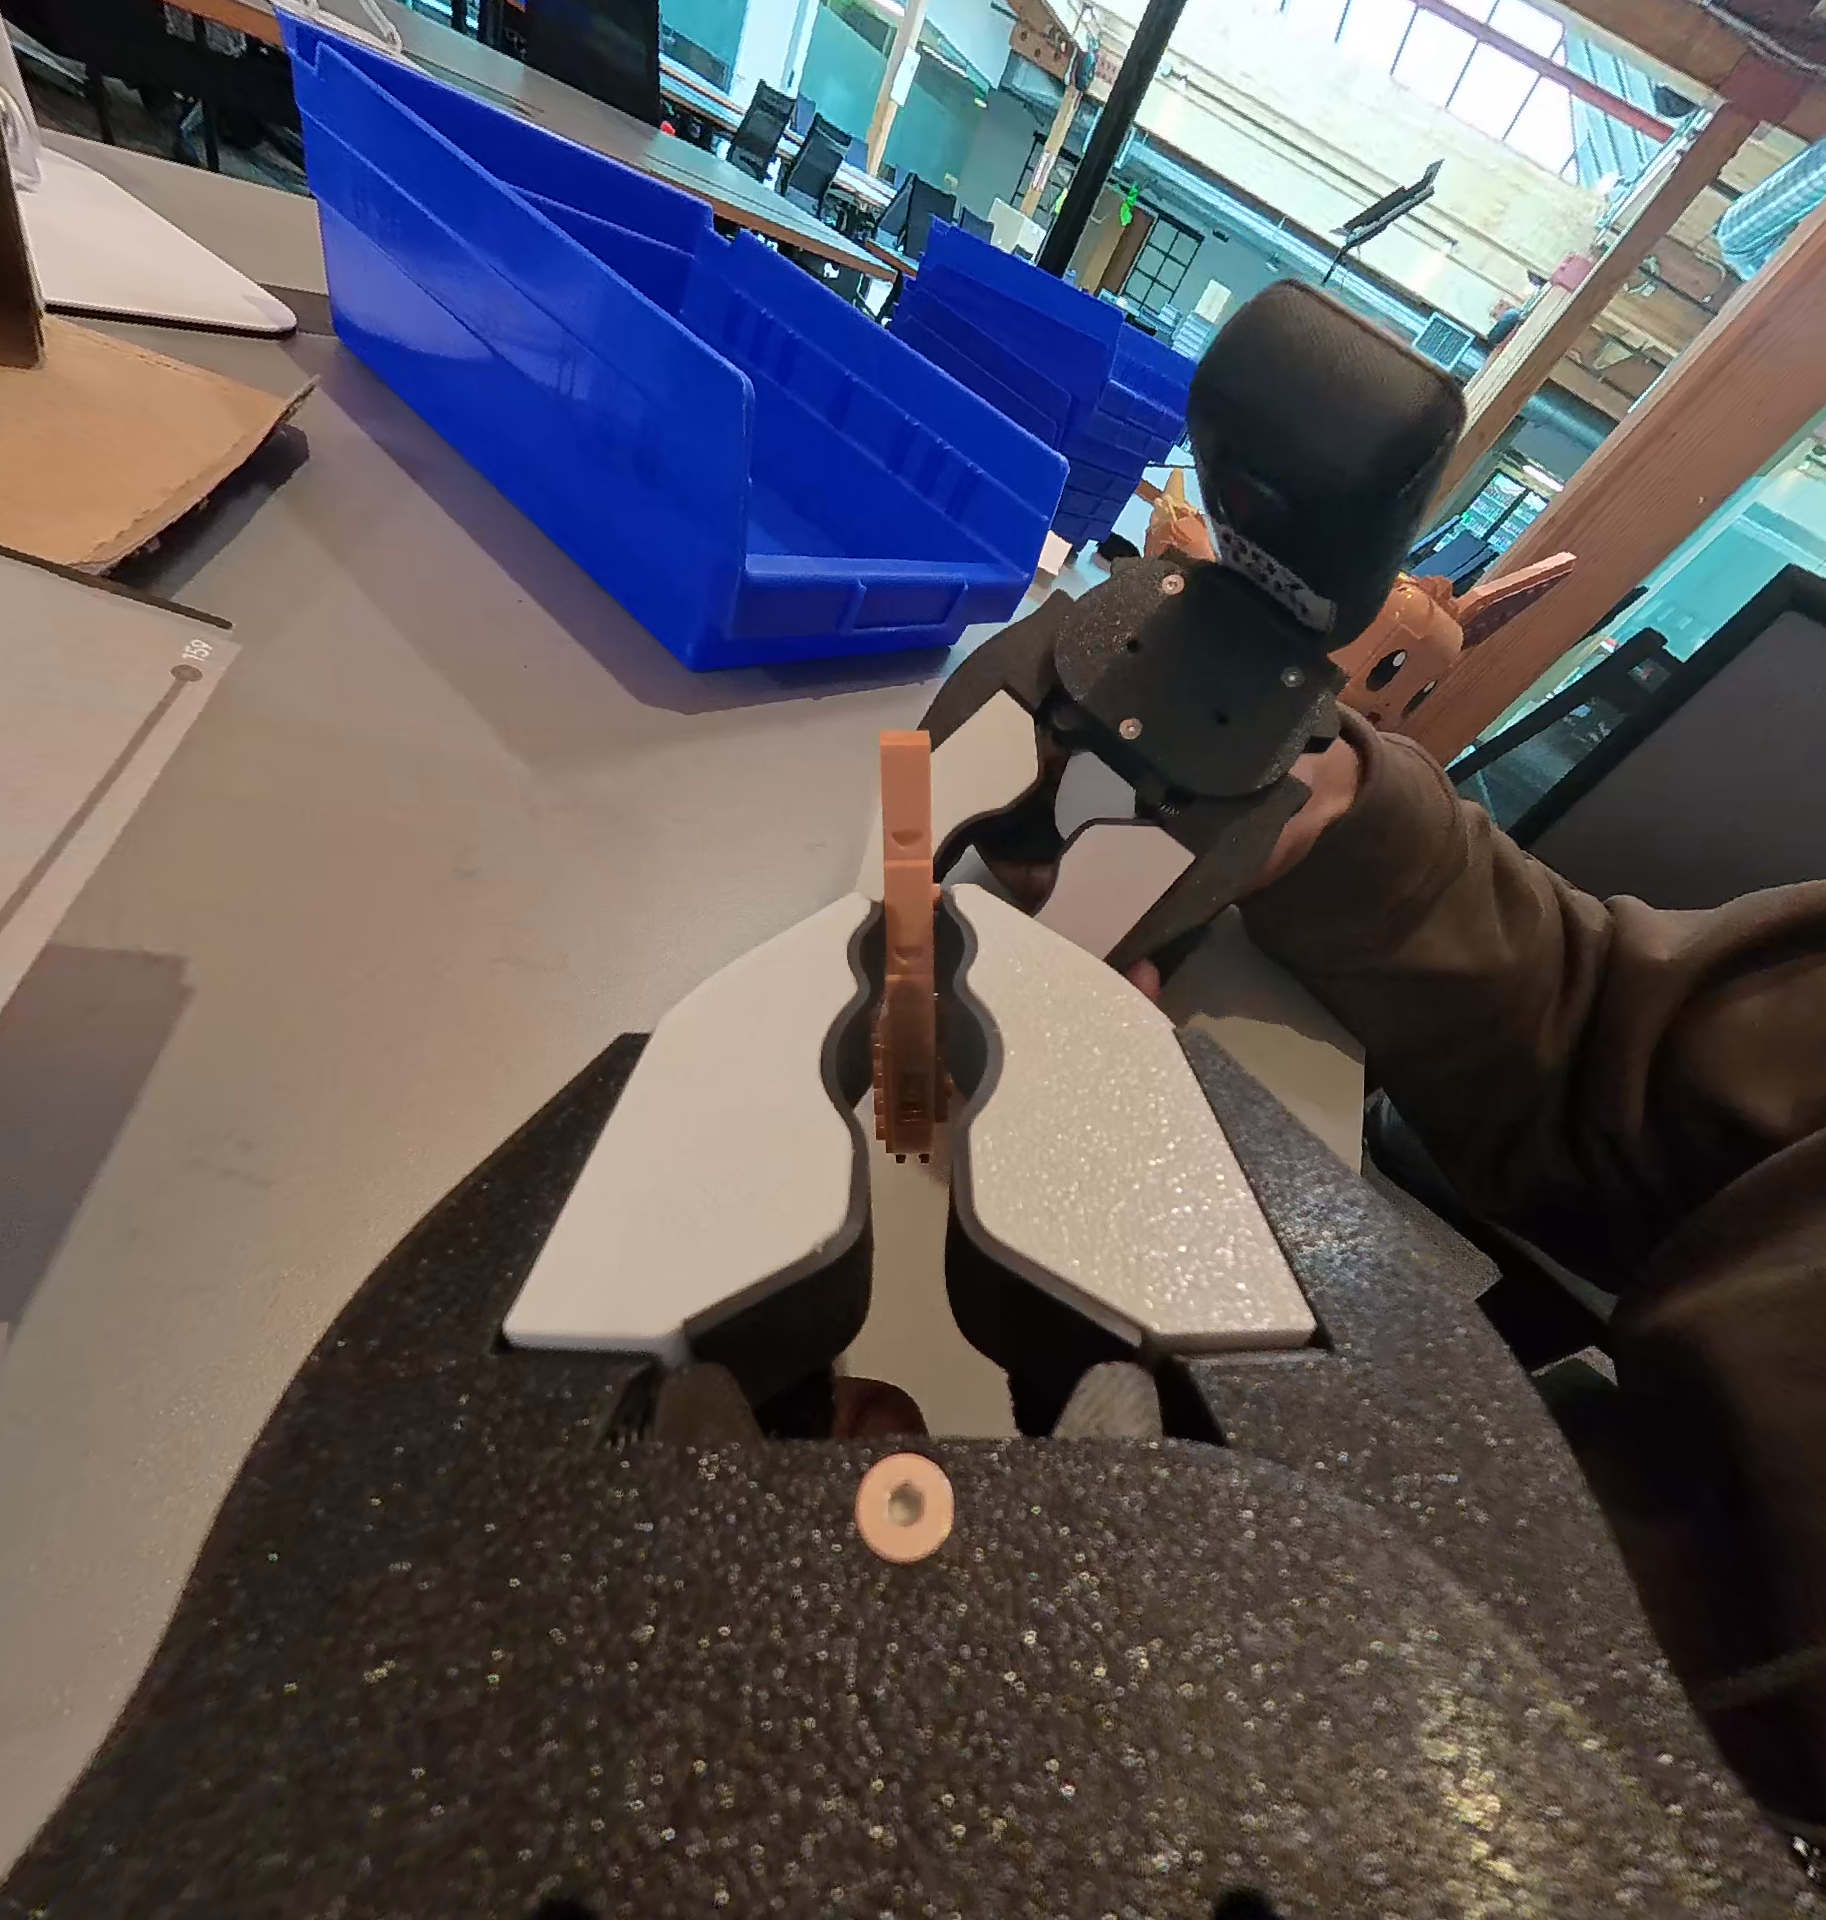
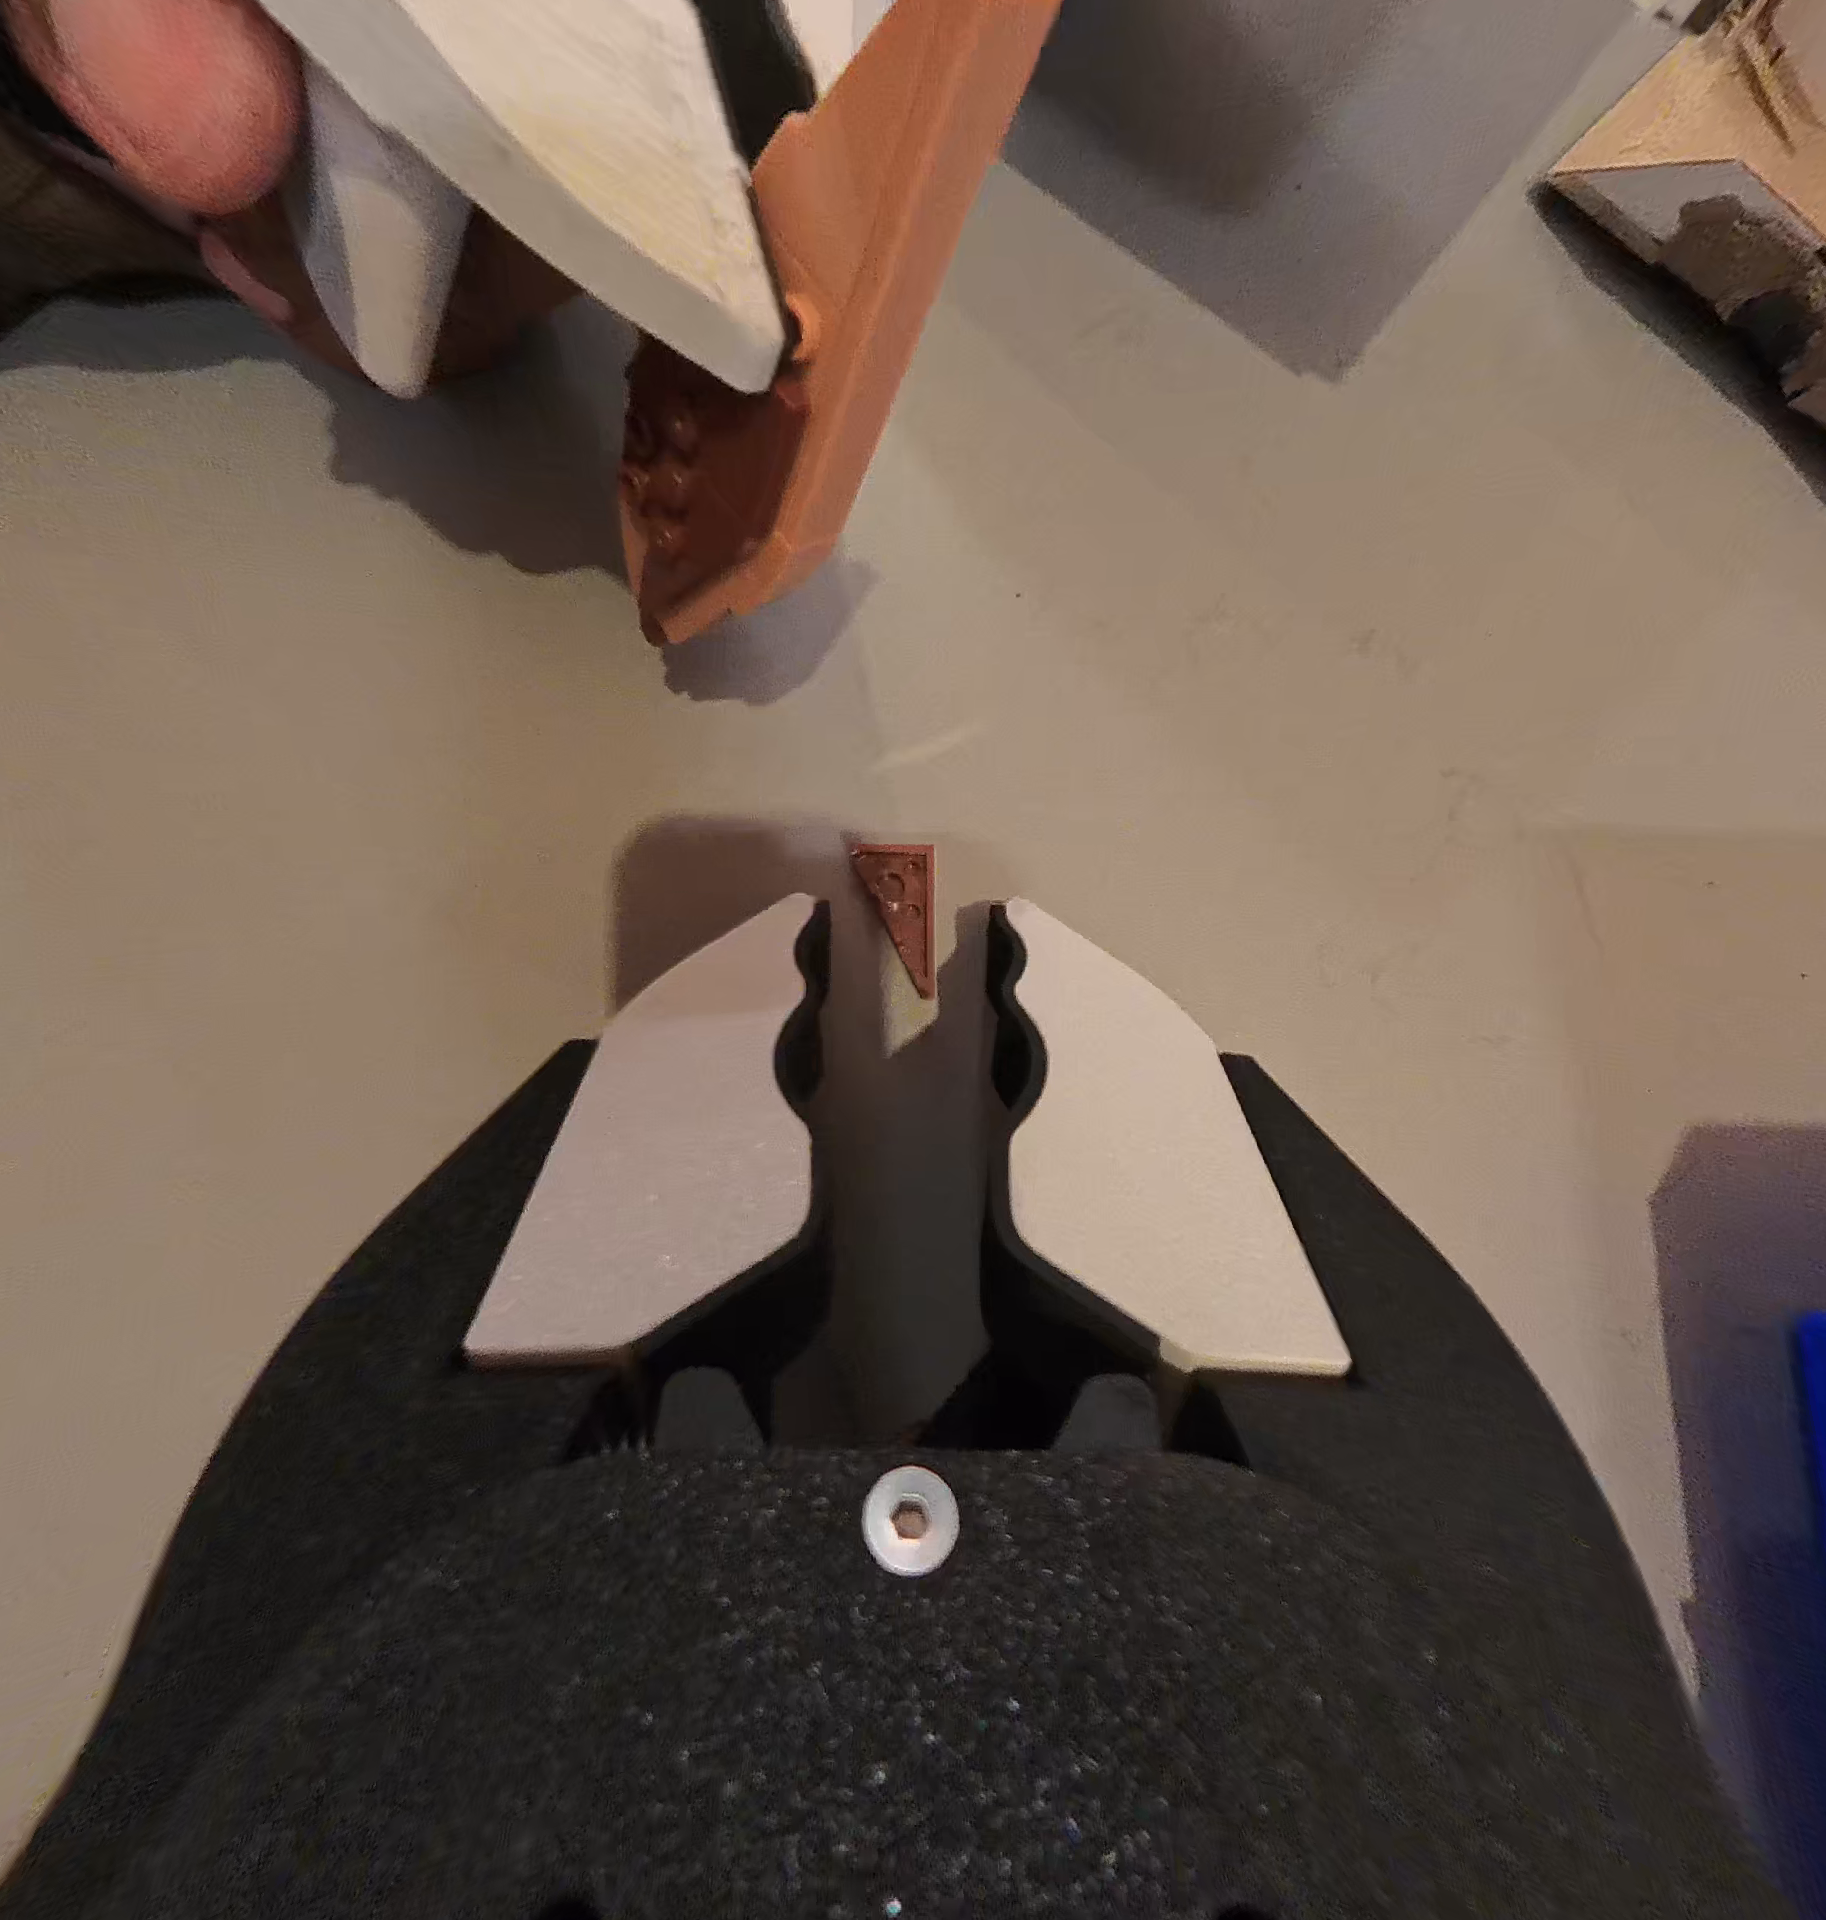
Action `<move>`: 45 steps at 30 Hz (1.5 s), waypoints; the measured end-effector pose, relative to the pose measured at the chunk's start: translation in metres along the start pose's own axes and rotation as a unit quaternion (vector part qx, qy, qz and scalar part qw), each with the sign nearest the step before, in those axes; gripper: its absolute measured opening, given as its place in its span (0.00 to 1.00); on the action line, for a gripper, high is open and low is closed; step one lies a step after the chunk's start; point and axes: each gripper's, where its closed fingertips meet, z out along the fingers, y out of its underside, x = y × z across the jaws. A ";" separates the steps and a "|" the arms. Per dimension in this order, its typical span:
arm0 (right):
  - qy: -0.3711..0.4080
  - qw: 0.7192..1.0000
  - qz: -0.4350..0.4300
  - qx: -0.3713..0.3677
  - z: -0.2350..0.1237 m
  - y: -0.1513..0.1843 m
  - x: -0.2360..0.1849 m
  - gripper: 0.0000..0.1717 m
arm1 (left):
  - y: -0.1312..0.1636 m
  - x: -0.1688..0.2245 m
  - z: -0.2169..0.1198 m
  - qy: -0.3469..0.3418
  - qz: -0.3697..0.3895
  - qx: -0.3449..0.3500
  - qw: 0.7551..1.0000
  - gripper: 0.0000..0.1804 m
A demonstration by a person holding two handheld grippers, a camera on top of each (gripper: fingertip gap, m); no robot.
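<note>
I am clamping a tan studded brick assembly [image 1: 907, 935], smooth plastic, upright between my left hand-held gripper [image 1: 907, 914] pads. My right hand-held gripper [image 2: 907, 914] is standing open over a small brown wedge-shaped plate [image 2: 904, 909] lying flat on the matte grey table [image 2: 1304, 727], untouched between the fingertips. Glossy blue bins [image 1: 628, 395] are sitting beyond.

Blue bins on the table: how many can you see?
2 blue bins: a long one in the middle of the grey table, another behind it. More may be stacked or hidden there.

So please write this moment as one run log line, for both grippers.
left gripper: shut on tan brick assembly | right gripper: open over small brown wedge plate lying on grey table, fingers not touching
</note>
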 end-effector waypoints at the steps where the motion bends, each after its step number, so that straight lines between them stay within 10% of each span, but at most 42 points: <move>1: 0.003 1.000 -0.005 -0.003 0.000 0.000 0.000 0.16 | 0.000 0.000 0.000 0.000 0.000 0.000 1.000 0.05; 13: 0.016 1.000 -0.008 0.009 -0.004 -0.004 0.004 0.05 | -0.002 -0.001 -0.001 -0.003 -0.001 0.008 1.000 0.05; 21: 0.242 0.934 0.133 0.226 -0.126 -0.023 0.112 0.05 | -0.003 0.000 -0.002 0.000 -0.001 0.012 1.000 0.05; 32: 0.411 0.882 0.192 0.129 -0.143 0.029 0.180 0.05 | -0.002 -0.001 -0.001 -0.004 0.001 0.007 1.000 0.05; 45: 0.413 0.881 0.208 0.100 -0.139 0.036 0.193 0.05 | -0.003 -0.001 0.000 -0.003 0.001 0.006 1.000 0.05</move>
